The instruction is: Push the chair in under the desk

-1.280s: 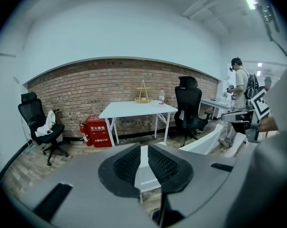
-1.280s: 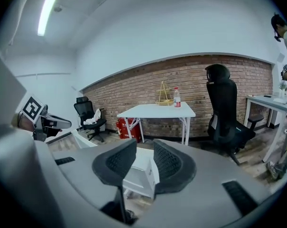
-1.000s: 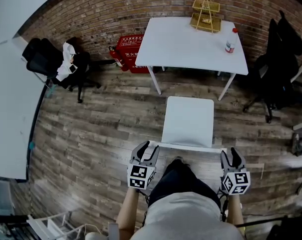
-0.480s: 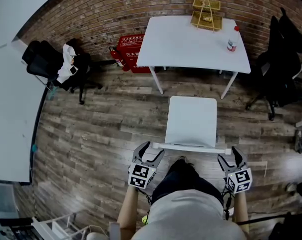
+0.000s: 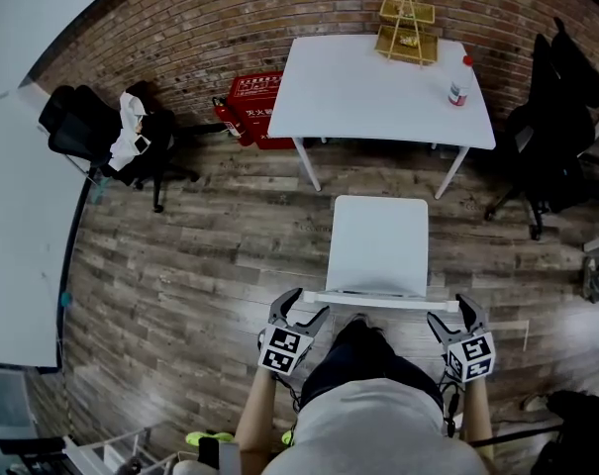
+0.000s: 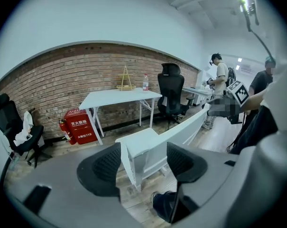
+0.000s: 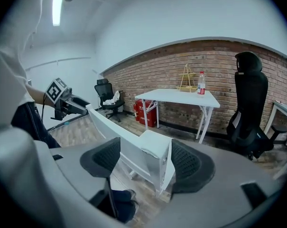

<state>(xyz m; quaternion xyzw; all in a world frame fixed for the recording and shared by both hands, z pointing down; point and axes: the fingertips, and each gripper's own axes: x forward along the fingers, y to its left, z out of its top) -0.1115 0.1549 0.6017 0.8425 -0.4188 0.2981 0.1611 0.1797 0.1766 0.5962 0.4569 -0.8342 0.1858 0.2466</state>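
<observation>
left gripper (image 5: pixel 307 303): we see its jaws wide, just opened, straddling the chair (image 5: pixel 378 240) back's left end, unclamped
right gripper (image 5: pixel 449 310): same, at the chair back's right end
desk (image 5: pixel 378 87): beyond the chair, apart from it

L gripper (image 6: pixel 143 152): jaws wide apart, have just been opening. Near end of the white chair (image 6: pixel 150 156) backrest stands btwn the pads, close by the 9 o'clock pad, not clamped. Backrest rail runs off toward 2 o'clock, where the R gripper (image 6: pixel 214 108) w/ marker cube sits at its far end. White desk (image 6: pixel 118 98) at 12 o'clock against brick wall (image 6: pixel 53 75), w/ wire rack (image 6: pixel 125 79) & bottle (image 6: pixel 145 82) on top. Red box (image 6: pixel 80 131) at 10 o'clock. Black office chair (image 6: pixel 10 127) at 9. Two people (image 6: pixel 221 77) at 2 o'clock, bkgd.
</observation>
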